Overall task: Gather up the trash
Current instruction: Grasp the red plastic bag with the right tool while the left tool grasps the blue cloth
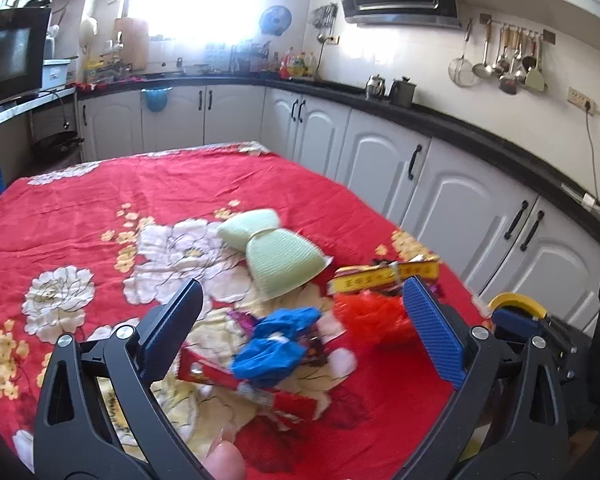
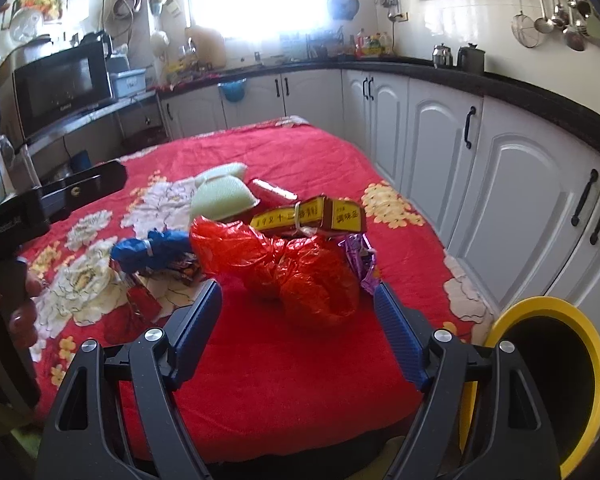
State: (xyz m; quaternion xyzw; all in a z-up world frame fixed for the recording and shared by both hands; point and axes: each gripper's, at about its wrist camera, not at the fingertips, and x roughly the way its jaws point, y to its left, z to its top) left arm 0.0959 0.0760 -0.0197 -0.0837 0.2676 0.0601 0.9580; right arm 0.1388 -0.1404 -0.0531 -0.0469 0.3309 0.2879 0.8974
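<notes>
Trash lies in a heap on the red flowered table cloth [image 1: 80, 200]. In the left wrist view my left gripper [image 1: 300, 320] is open above a crumpled blue bag [image 1: 276, 344], which lies on a red wrapper [image 1: 236, 384]. A pale green tied bundle [image 1: 276, 256], a yellow and red box [image 1: 380, 278] and a red plastic bag [image 1: 368, 316] lie beyond. In the right wrist view my right gripper [image 2: 298, 310] is open just in front of the red plastic bag [image 2: 288, 268]. The blue bag [image 2: 152, 252], green bundle [image 2: 220, 196], box [image 2: 312, 216] and a purple wrapper [image 2: 362, 260] surround it.
A bin with a yellow rim [image 2: 556, 380] stands off the table's near right corner, also seen in the left wrist view [image 1: 516, 304]. White cabinets [image 2: 500, 184] under a black counter run along the right and back. A microwave [image 2: 64, 84] stands at the left.
</notes>
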